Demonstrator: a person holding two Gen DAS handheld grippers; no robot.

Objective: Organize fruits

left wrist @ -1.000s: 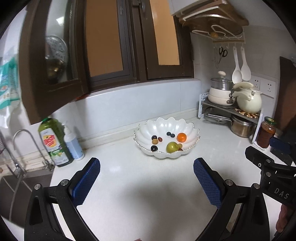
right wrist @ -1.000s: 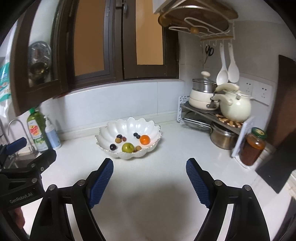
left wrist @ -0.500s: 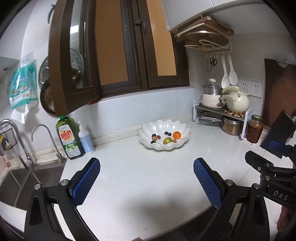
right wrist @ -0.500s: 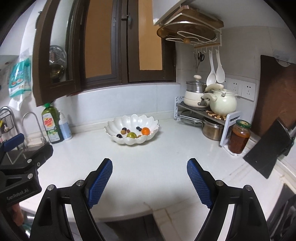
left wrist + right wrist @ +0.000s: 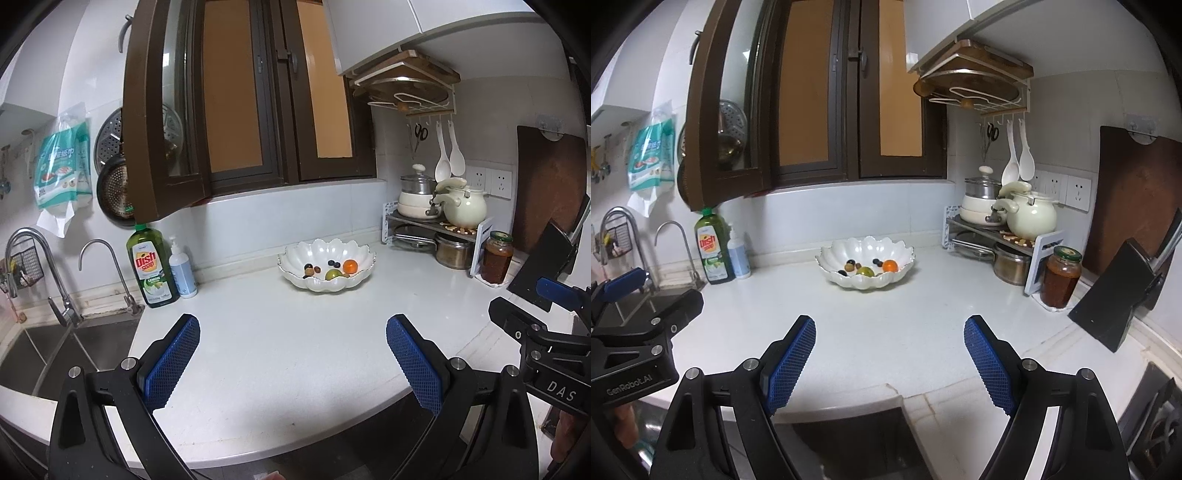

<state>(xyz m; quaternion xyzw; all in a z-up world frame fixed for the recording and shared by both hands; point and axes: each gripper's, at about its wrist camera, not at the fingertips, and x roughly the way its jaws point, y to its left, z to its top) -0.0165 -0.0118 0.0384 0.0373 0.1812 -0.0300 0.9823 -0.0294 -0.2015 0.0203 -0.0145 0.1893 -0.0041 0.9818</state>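
Note:
A white scalloped bowl [image 5: 360, 254] [image 5: 901, 248] stands on the white counter near the back wall. It holds an orange fruit [image 5: 350, 265] [image 5: 890, 265], a green fruit [image 5: 333, 274] [image 5: 865, 272] and several small dark and brown fruits [image 5: 308, 266]. My left gripper [image 5: 293, 332] is open and empty, far back from the bowl over the counter's front edge. Open and empty too, my right gripper [image 5: 889, 334] hangs equally far from the bowl. Each gripper shows at the side of the other's view.
A green dish soap bottle [image 5: 149, 267] and a white pump bottle [image 5: 181, 271] stand left by the sink [image 5: 55, 354]. Right: a rack with pots [image 5: 436, 225], a jar [image 5: 496, 256], a dark knife block [image 5: 1119, 295], a brown board [image 5: 1134, 195]. An open window sash [image 5: 155, 122] overhangs the counter.
Both grippers have pulled back from the bowl, which now looks smaller and farther. The counter's front edge and the sink have come into view. Both stayed open.

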